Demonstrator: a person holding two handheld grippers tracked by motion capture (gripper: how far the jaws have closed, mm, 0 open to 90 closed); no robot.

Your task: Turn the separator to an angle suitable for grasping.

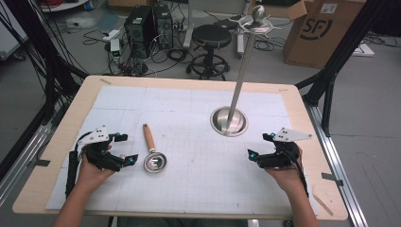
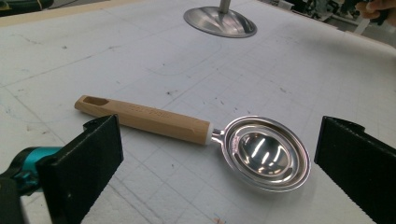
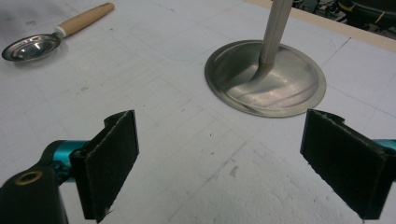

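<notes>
Both grippers hang unclenched, likely readying a pick. The wooden-handled steel measuring spoon (image 2: 210, 140) lies flat just ahead of the left gripper (image 1: 120, 149); the round-based steel stand (image 3: 265, 77) rises beyond the right gripper (image 1: 262, 146).

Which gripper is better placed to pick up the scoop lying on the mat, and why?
The left gripper. Its open jaws sit right beside the scoop, which lies between them in the left gripper view. The right gripper, also open, is across the mat, nearer the metal stand.
</notes>
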